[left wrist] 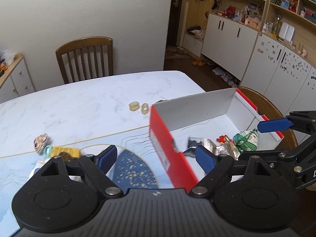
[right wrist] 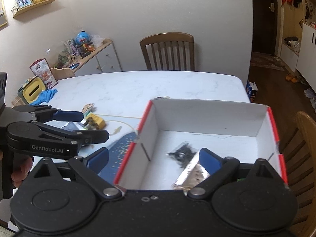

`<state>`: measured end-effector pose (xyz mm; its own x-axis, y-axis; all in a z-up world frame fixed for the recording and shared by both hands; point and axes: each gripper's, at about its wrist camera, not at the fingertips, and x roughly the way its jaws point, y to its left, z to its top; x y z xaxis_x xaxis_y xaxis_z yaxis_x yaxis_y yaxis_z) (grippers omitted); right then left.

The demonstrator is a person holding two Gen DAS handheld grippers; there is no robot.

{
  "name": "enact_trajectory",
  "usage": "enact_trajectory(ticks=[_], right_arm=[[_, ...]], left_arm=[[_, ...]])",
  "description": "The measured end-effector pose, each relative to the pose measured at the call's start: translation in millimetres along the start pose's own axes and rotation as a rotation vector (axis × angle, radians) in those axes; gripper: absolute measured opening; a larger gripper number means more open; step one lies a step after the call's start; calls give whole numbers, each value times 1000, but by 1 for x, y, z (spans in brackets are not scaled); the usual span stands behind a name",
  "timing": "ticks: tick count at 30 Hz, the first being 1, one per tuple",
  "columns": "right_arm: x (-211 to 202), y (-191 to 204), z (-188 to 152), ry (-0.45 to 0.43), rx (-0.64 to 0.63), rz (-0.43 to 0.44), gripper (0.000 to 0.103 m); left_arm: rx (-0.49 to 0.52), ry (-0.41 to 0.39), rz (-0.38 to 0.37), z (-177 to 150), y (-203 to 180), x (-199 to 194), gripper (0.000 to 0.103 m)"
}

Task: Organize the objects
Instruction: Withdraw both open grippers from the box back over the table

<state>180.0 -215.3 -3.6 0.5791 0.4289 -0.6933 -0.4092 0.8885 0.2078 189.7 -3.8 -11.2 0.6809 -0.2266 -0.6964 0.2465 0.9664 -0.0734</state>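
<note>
While the left wrist view is a bit blurry, the left gripper (left wrist: 156, 158) has its fingers spread wide with nothing between them, straddling the red box (left wrist: 167, 144) wall on the table (left wrist: 79, 102). From the right wrist, the right gripper (right wrist: 154, 160) hangs wide apart and empty over the box, where a dark packet (right wrist: 181, 154) lies; "GenRobot.AI" reads on the other tool.

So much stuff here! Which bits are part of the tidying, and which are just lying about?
Part of the job:
red box
packets in the box
yellow packet
small toy
two beige pieces
left gripper, right gripper, both open, holding nothing

Just lying about:
chair
blue glove
cabinets
</note>
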Motion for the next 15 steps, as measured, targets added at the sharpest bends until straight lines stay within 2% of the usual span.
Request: enact_trajectory(ticks=[6, 15], right_arm=[[7, 29, 2, -2, -18, 20, 97], [25, 73, 8, 12, -58, 49, 96]], left_arm=[[-39, -22, -10, -10, 31, -13, 100], [-84, -49, 33, -32, 77, -26, 103]])
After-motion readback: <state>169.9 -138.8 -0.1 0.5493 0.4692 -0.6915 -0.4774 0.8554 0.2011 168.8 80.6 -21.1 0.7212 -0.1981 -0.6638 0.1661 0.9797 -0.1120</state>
